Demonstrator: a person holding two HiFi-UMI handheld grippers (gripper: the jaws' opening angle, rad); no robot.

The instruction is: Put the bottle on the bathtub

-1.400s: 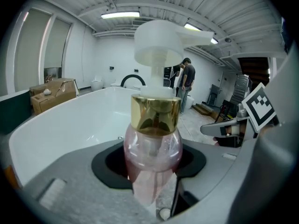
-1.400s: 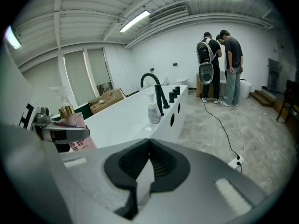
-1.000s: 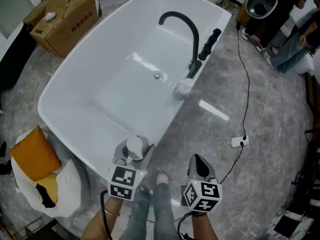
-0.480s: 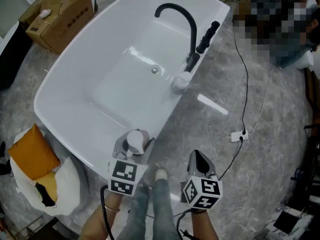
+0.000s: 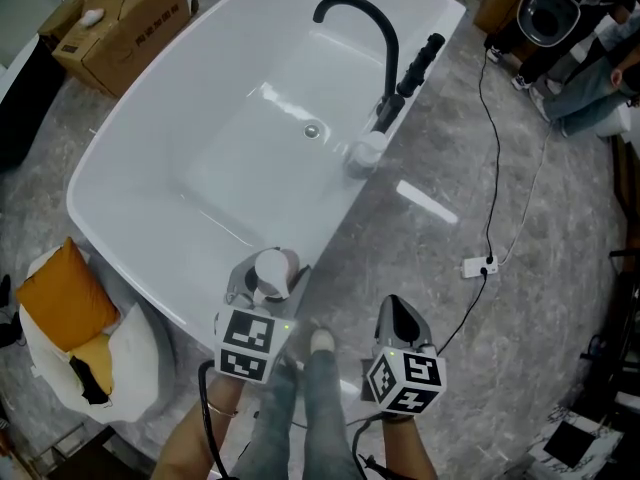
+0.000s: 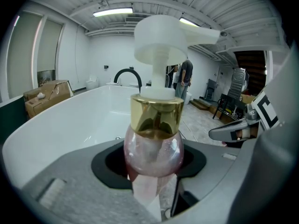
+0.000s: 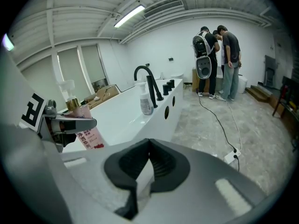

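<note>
Standing upright in the left tool (image 5: 268,276), whose jaws clamp its pink body, the bottle (image 6: 153,143) has a vertical long axis, and its white pump spout points right in the left gripper view; its base is hidden behind the jaws. From above only the pump top shows, at the bathtub's (image 5: 200,98) near rim, contact unclear. The right tool (image 7: 148,168) is closed on nothing.

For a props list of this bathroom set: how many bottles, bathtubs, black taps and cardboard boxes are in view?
Bottles: 2 (pump bottle in the left tongs; white bottle on the tub's rim by the tap)
Bathtub: 1
Black tap: 1
Cardboard box: 1
Total: 5
</note>
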